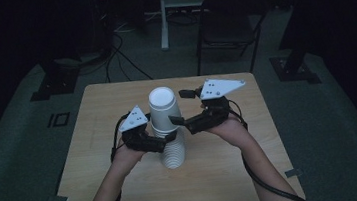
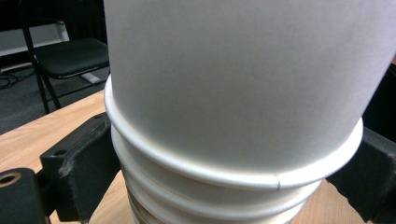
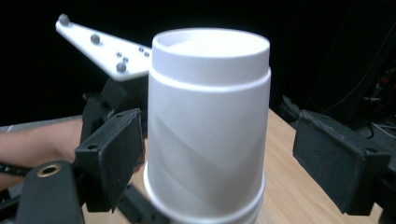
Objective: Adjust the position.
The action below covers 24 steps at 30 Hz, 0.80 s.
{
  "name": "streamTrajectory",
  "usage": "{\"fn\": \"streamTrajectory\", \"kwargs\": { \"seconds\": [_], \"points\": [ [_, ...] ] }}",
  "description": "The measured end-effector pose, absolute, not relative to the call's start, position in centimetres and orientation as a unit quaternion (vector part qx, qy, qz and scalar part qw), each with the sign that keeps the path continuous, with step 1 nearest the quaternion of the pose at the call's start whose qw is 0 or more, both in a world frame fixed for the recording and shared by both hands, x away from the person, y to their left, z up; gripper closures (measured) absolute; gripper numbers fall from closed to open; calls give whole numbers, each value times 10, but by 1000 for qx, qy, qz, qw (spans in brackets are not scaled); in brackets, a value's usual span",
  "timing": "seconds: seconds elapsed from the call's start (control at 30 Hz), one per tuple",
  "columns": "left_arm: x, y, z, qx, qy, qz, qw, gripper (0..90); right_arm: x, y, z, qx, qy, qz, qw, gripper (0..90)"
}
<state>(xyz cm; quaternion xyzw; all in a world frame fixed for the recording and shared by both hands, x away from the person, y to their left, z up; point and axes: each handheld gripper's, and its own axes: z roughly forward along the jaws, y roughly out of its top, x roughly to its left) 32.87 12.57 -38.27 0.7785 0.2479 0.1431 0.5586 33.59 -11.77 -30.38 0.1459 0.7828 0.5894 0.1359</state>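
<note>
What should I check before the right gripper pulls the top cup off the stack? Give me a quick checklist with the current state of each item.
1. Stack of cups stands upside down and upright on the table: ok.
2. Left gripper jaws sit on either side of the lower cups, below the top rim: ok.
3. Left jaws actually pressing the lower cups: cannot tell.
4. Right gripper jaws straddle the top cup: ok.
5. Right jaws closed on the top cup: not ok, a clear gap shows on one side.
6. Top cup sits loose enough to lift off: cannot tell.
</note>
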Motion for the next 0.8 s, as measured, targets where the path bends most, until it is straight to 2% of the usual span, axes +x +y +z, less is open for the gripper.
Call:
{"fn": "streamTrajectory", "kwargs": {
  "seconds": [0.8],
  "points": [
    [329, 126, -383, 779, 248, 144, 558, 54, 346, -86, -301, 136, 786, 588, 131, 172]
  ]
}}
